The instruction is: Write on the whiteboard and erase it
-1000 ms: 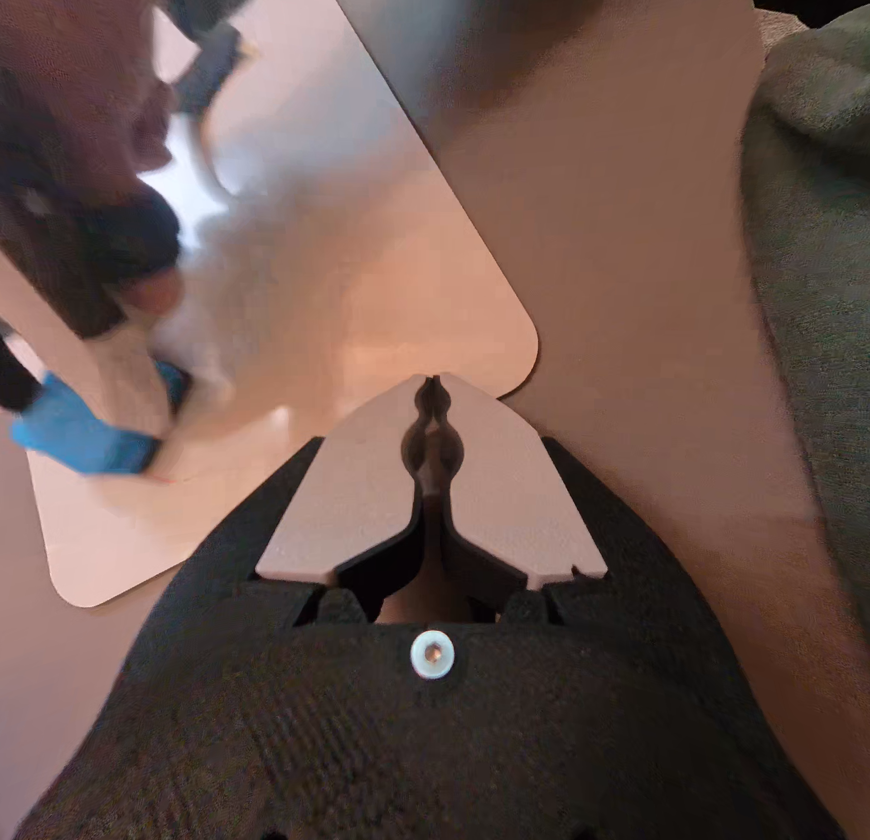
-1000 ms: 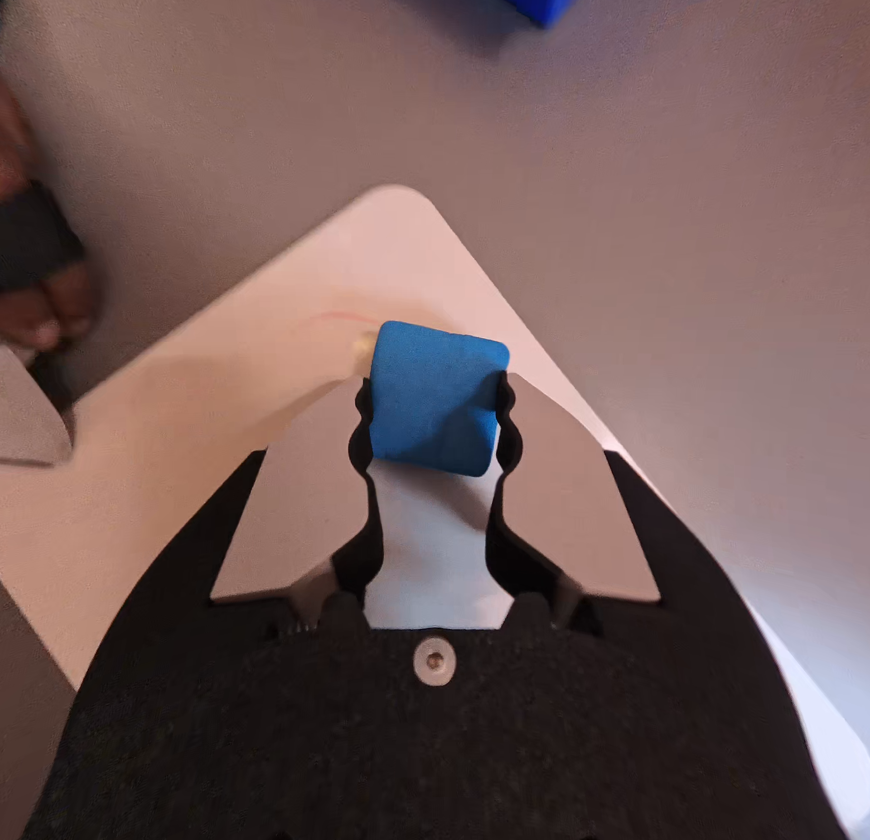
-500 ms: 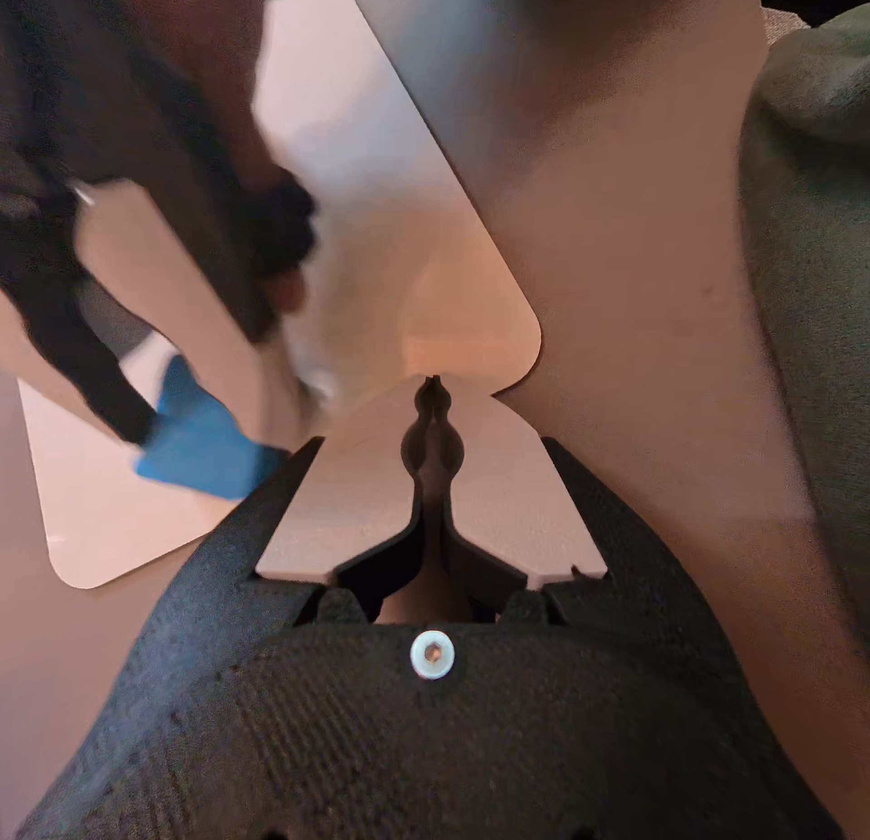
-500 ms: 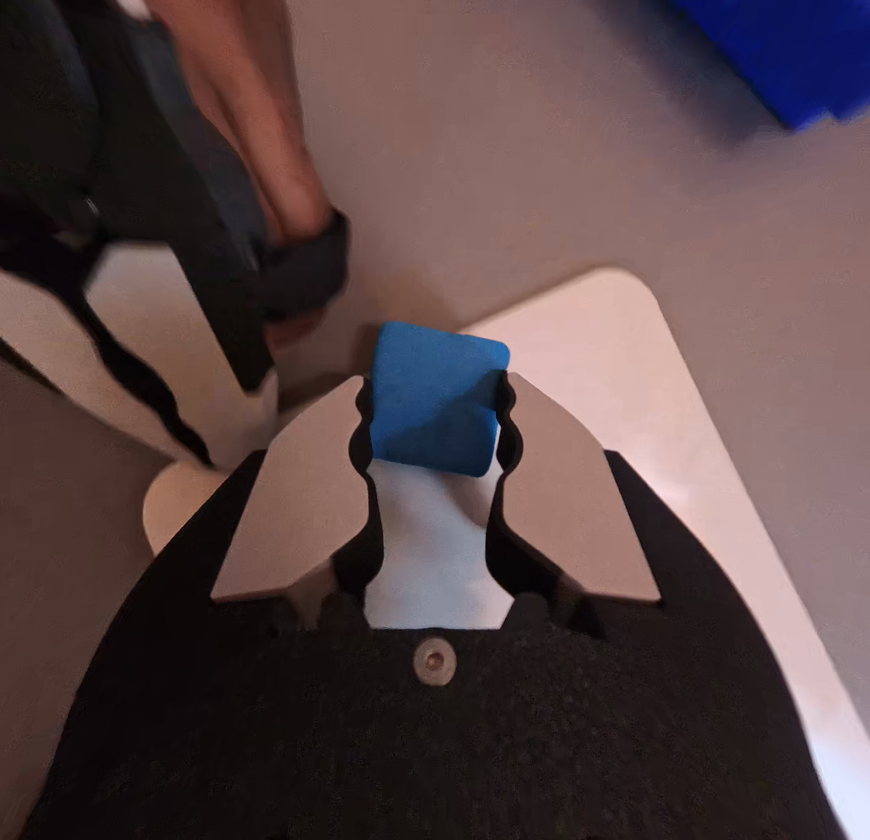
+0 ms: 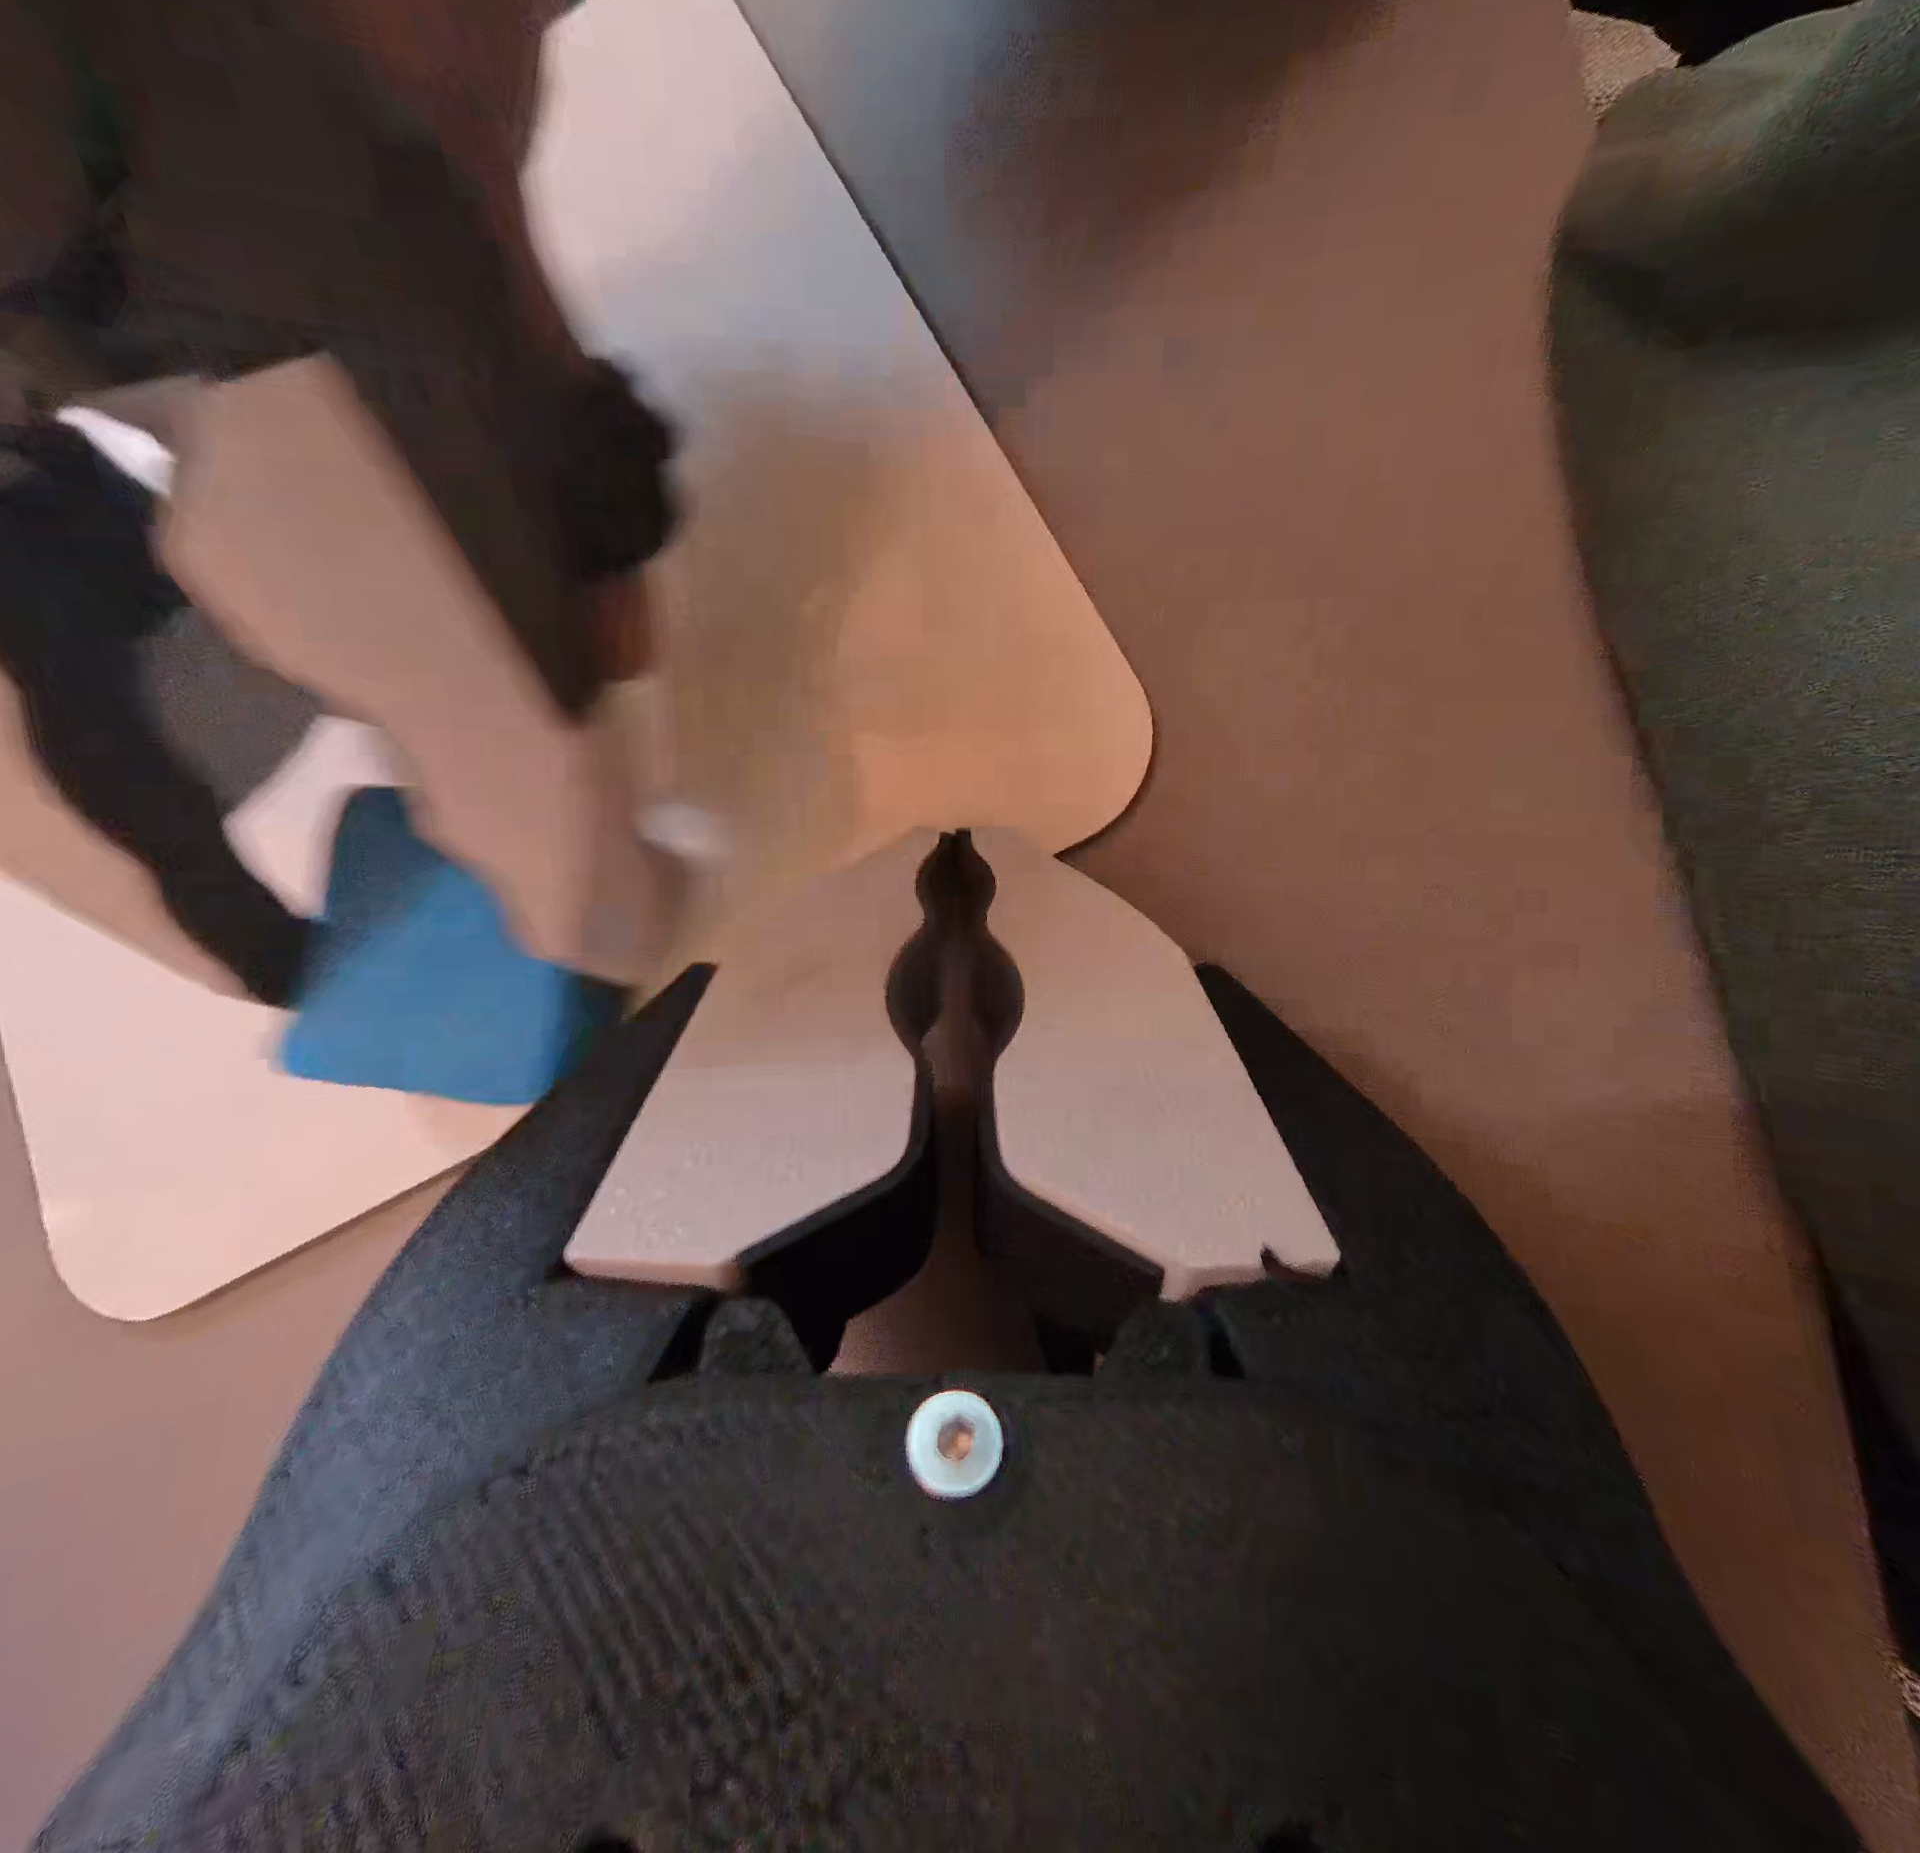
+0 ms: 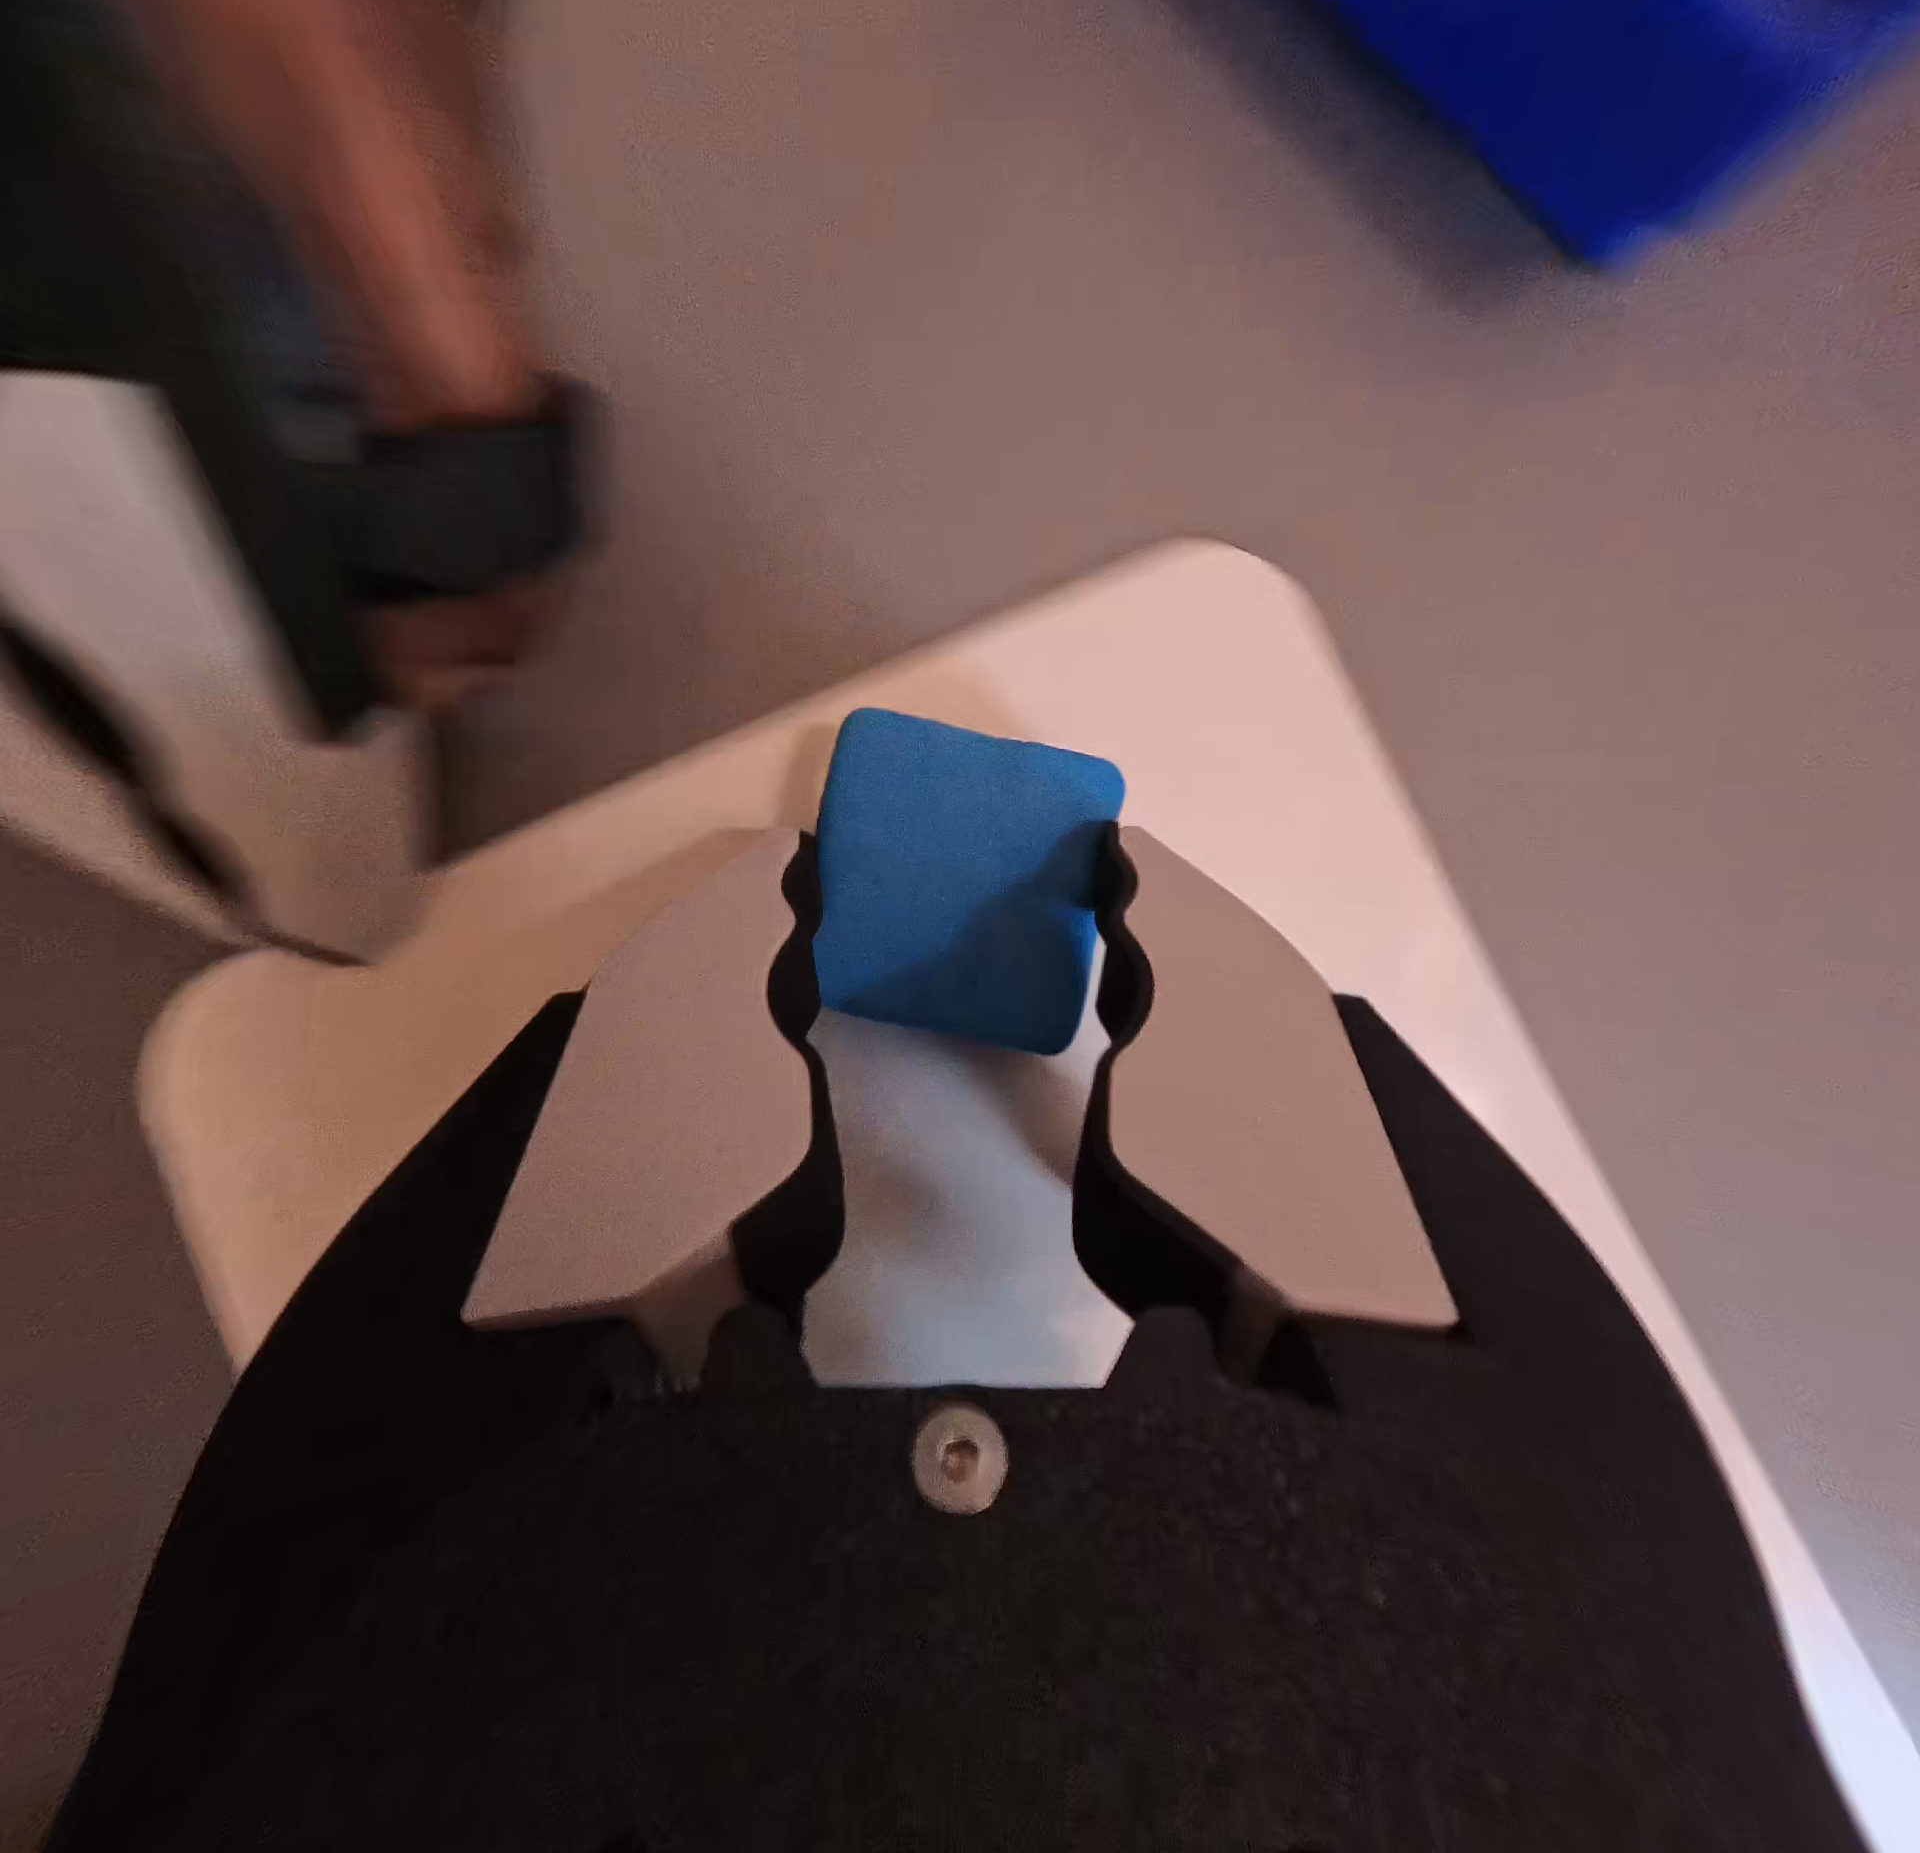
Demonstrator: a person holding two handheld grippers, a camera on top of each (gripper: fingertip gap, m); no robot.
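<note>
Change since a second ago: right claw (image 6: 956, 868) and its blue eraser (image 6: 951, 889) have travelled across the whiteboard (image 6: 1226, 681) from one corner toward the corner nearest the left claw (image 5: 954, 847); the left claw has not shifted. Nearest, right wrist view: right claw clamped on the blue eraser, which sits between the fingertips and appears pressed to the white board surface. Nearest, left wrist view: left claw closed with nothing in it, tips resting at the rounded corner of the whiteboard, apparently steadying it. Next out, left wrist view: the eraser (image 5: 426, 993), motion-blurred, on the board just beside the left claw's body. Beyond: bare board surface, no marker strokes discernible, though blur hides part of it. Farther: grey-brown counter (image 6: 1039, 297) carrying the board; a blue object (image 6: 1621, 68) at its far edge, too blurred to name; dark green fabric (image 5: 1745, 453) at the right of the left wrist view. Status, judged: writing done, erasing under way and nearly complete; remaining, a last pass near this corner and setting the eraser down.
</note>
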